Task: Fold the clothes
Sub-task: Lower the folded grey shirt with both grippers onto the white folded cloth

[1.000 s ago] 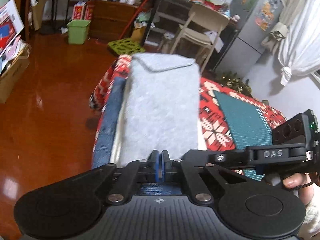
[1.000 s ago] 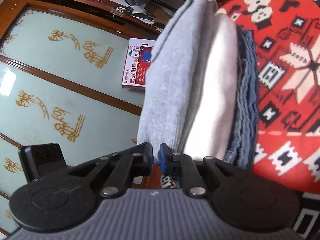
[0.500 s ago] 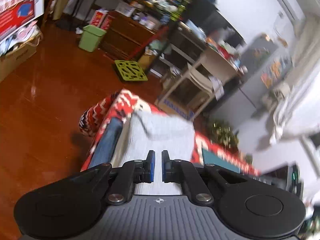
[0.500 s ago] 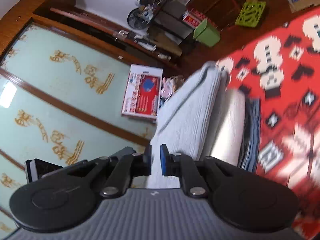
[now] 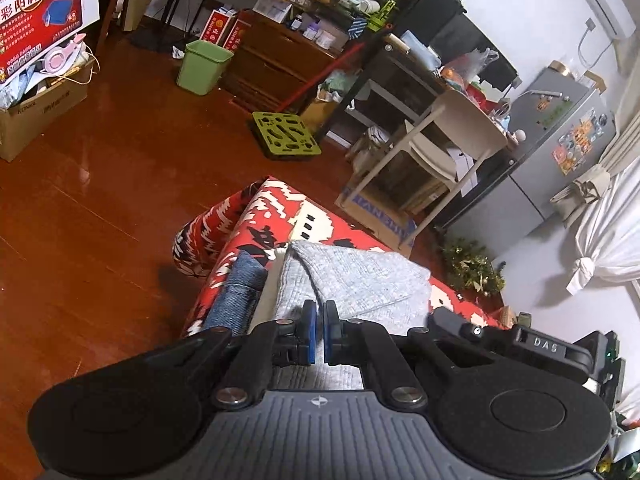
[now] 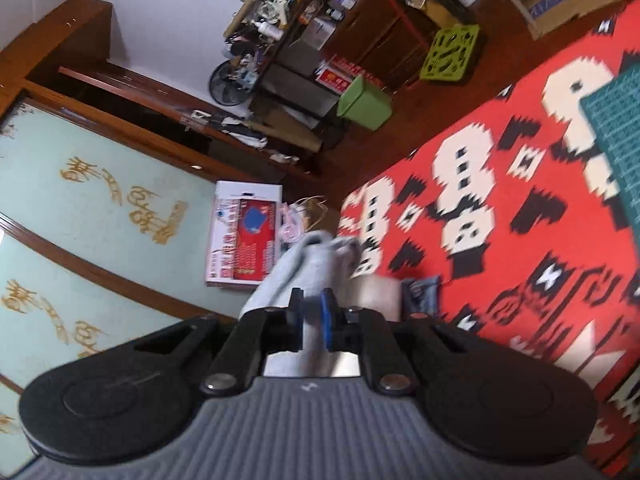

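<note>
A: Lying folded in the lower middle of the left wrist view, a grey knit garment tops a small stack, with a pale cream piece under it and folded blue denim at the left of the pile. All three rest on a red, white and black patterned cloth draped over a low surface.

B: And the grippers?

A: The left gripper hangs low over the near edge of the grey knit, its blue pads a narrow slit apart with nothing pinched between them. In the right wrist view, the right gripper shows a slightly wider gap; grey fabric appears through it, but motion blur keeps me from saying whether the pads touch it.

B: How far along is the folding?

A: As a judgement: the three pieces in view lie folded and stacked, which is what the task would leave behind. The grey top's upper flap sits a little skewed, so a tidy-up may remain. Whether more clothes wait elsewhere, neither view shows.

B: Around the pile?

A: A teal mat at the right edge, a green bin upper left, a pale chair and a grey fridge to the right.
</note>
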Available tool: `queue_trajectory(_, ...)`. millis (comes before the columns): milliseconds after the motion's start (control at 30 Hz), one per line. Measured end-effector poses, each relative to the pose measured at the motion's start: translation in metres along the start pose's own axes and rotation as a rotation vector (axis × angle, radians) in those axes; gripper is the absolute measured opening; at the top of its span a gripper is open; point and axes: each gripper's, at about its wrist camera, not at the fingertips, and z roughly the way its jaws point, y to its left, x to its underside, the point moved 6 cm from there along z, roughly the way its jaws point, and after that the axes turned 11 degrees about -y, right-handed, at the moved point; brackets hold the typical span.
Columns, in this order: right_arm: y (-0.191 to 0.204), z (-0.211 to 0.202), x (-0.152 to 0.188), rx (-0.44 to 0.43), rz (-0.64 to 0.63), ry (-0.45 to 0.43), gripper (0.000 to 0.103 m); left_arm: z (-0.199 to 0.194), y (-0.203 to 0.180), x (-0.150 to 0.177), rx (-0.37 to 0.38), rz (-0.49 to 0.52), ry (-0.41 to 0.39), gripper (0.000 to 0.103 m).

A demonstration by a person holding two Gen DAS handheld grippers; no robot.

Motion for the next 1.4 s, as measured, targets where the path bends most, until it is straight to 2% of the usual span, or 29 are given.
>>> queue_trajectory(100, 0.002, -0.007, -0.002, 0.006, 0.004, -0.014, 0.011, -0.011, -0.001, 0.0, -0.001, 0.005, -0.007, 0.004)
queue_trajectory(233, 0.028, -0.022, 0.01, -0.03, -0.073, -0.001, 0.011, -0.028, -0.004, -0.001, 0.0, 0.011, -0.019, 0.004)
queue_trajectory(467, 0.051, -0.025, 0.071, -0.058, -0.065, 0.105, 0.011, -0.04, -0.011, 0.017, 0.006, 0.002, 0.007, 0.004)
queue_trajectory(700, 0.048, -0.027, 0.121, -0.046, -0.063, 0.169, 0.011, -0.058, -0.003, 0.047, -0.008, -0.005, 0.033, 0.004)
queue_trajectory(833, 0.05, -0.037, 0.131, -0.045, -0.084, 0.185, 0.011, -0.075, 0.008, 0.054, -0.01, -0.029, 0.024, 0.004)
queue_trajectory(967, 0.055, -0.049, 0.142, -0.044, -0.121, 0.195, 0.011, -0.085, 0.009, 0.061, -0.025, 0.001, 0.03, 0.004)
queue_trajectory(1200, 0.063, -0.076, 0.161, -0.005, -0.214, 0.212, 0.013, -0.099, 0.011, 0.083, -0.11, 0.071, 0.064, 0.005)
queue_trajectory(1333, 0.07, -0.099, 0.159, 0.04, -0.306, 0.2, 0.022, -0.107, -0.002, 0.093, -0.115, 0.108, 0.064, 0.005)
queue_trajectory(1400, 0.074, -0.11, 0.157, 0.062, -0.352, 0.194, 0.023, -0.11, -0.011, 0.098, -0.12, 0.134, 0.058, 0.005)
